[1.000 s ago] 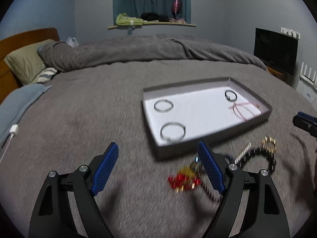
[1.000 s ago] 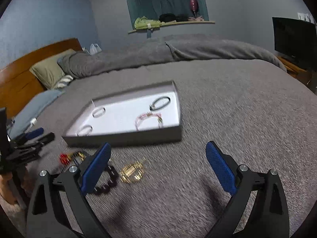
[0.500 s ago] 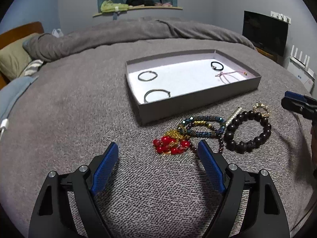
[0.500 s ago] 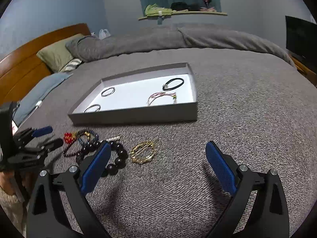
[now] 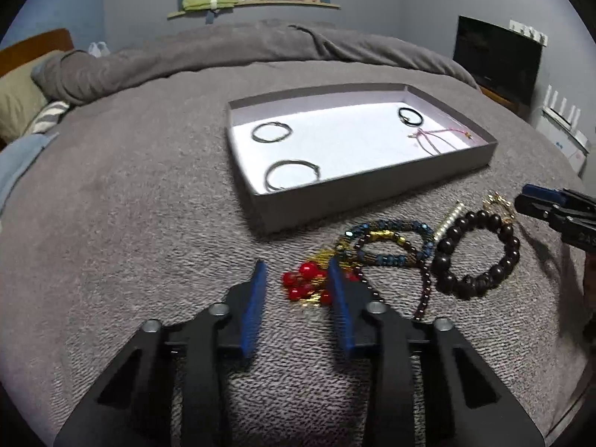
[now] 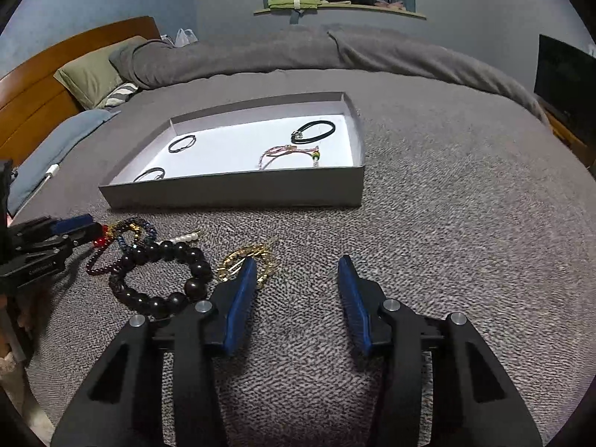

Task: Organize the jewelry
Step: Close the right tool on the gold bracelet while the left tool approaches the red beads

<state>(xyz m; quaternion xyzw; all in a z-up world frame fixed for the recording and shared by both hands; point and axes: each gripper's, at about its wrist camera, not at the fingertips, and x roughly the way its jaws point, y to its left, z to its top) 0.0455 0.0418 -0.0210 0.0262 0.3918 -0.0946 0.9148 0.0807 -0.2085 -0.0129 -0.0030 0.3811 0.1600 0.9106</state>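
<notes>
A grey tray (image 5: 372, 193) (image 6: 231, 190) lies on the bed and holds several thin bracelets. In front of it lie a red bead piece (image 5: 303, 279) (image 6: 100, 240), a blue and gold bracelet (image 5: 387, 234), a dark bead bracelet (image 5: 476, 249) (image 6: 160, 272), a pearl clip (image 5: 449, 218) and a gold chain (image 6: 247, 260). My left gripper (image 5: 296, 272) is open, its jaws partly closed, with the red bead piece between its fingertips. My right gripper (image 6: 296, 268) is open and empty, its left finger (image 6: 238, 298) over the gold chain.
The grey blanket (image 6: 447, 223) covers the bed. Pillows (image 6: 93, 74) and a wooden headboard (image 6: 33, 93) are at the left. A dark screen (image 5: 495, 59) stands at the right. A shelf (image 5: 253, 2) with clothes is on the far wall.
Both grippers have narrowed their jaws. My left gripper has moved forward and down onto the red bead piece. My right gripper has moved toward the gold chain.
</notes>
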